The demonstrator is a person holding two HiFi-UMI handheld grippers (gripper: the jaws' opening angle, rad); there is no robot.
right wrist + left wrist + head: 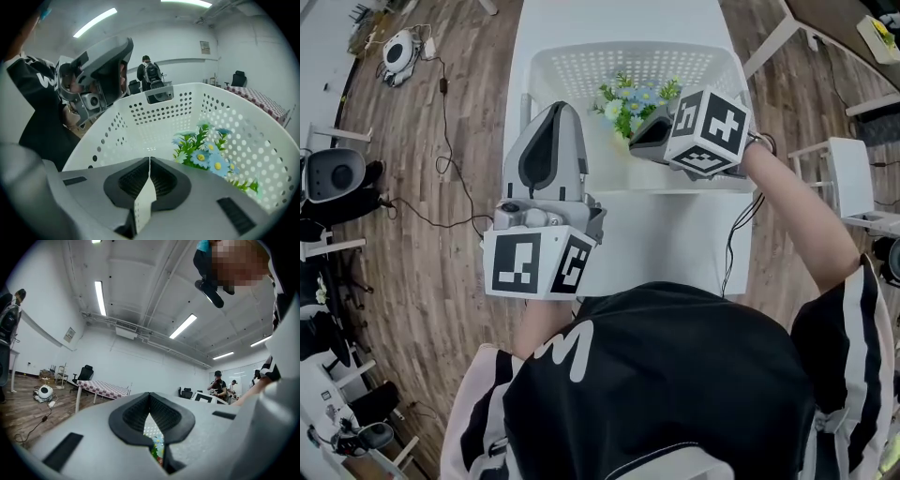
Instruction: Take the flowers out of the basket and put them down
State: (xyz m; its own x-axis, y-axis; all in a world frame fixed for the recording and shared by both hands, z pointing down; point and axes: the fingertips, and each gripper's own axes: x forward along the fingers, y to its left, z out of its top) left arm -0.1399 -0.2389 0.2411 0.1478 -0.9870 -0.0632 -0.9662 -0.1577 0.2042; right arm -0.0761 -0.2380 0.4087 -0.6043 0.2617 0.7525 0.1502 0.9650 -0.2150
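Peering down, we find our right gripper [645, 137] clenched empty, pointing into the white perforated plastic basket [572, 67] near the blue-and-white artificial flowers [628, 103], with our left gripper [554, 111] clenched empty alongside.

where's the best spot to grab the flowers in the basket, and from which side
Probably grip the flowers by the green stalks just under the blue blooms, coming down through the open top of the basket. The bunch leans against the perforated wall, which blocks a sideways approach. The right gripper is nearest, but its jaws are shut and would need to open first.
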